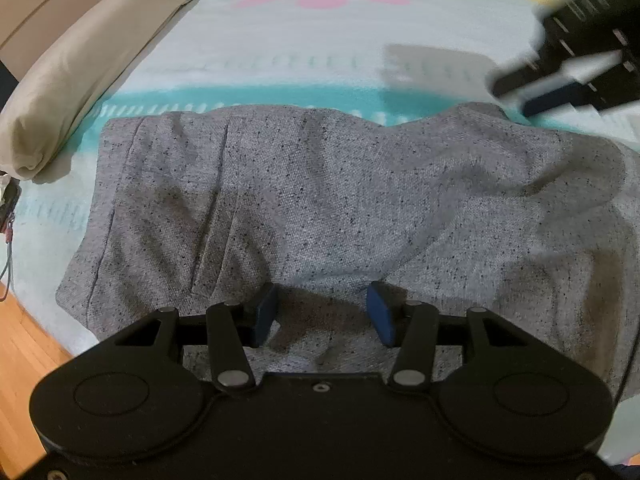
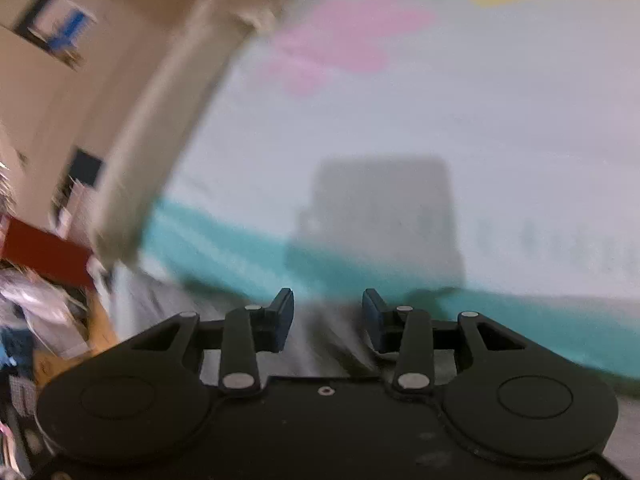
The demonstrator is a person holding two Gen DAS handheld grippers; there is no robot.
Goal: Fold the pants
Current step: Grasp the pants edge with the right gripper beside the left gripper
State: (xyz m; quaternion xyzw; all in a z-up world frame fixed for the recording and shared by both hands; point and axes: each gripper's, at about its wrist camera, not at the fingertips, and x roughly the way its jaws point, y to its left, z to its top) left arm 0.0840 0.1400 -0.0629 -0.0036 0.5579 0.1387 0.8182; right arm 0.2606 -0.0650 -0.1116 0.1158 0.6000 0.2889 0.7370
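Note:
The grey speckled pants [image 1: 320, 200] lie folded and rumpled across a flowered bedsheet [image 1: 280, 56]. My left gripper [image 1: 323, 306] hovers over their near edge, pointing steeply down, open, with only cloth below its blue pads [image 1: 264, 312]. My right gripper [image 1: 560, 76] shows blurred at the upper right, just past the pants' far right corner. In the right wrist view, which is smeared by motion, the right gripper [image 2: 328, 310] is open with nothing between its fingers. It hangs over the pants' far edge [image 2: 320, 348] by the sheet's teal stripe [image 2: 224, 252].
A long beige pillow [image 1: 80, 64] lies along the bed's left side, also seen as the pillow [image 2: 160, 128] in the right wrist view. Wooden floor [image 1: 24, 344] shows past the bed's near left corner. A cable [image 1: 8, 248] hangs at the left edge.

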